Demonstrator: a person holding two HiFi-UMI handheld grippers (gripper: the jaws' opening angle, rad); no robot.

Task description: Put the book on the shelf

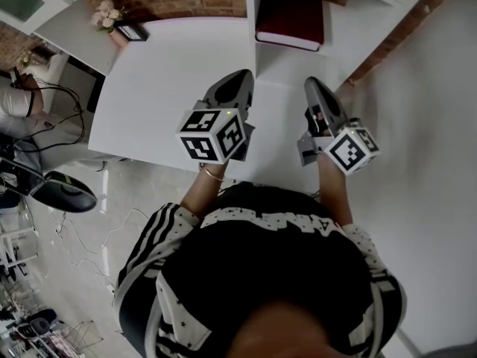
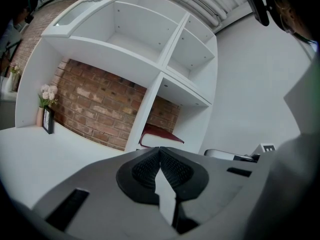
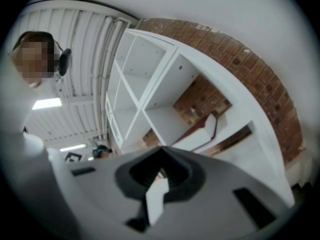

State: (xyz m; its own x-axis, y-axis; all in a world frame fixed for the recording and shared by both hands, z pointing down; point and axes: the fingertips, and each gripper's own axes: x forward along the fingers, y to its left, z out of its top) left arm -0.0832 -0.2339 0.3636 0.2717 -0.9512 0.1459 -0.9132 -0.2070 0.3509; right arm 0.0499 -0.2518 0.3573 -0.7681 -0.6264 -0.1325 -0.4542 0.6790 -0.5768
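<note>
The dark red hardcover book [image 1: 289, 13] lies flat in the compartment right of the upright divider of the white open shelf unit [image 1: 250, 6], level with the white bench [image 1: 164, 88]. Just short of it, apart from the book, the left gripper [image 1: 240, 79] and right gripper [image 1: 313, 85] point at the shelf. Both pairs of jaws are clenched on nothing. A small pot of pink flowers [image 1: 106, 15] stands at the bench's far left.

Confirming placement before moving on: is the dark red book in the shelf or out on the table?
In the shelf: the book lies flat in the lower right compartment, right of the upright divider.
</note>
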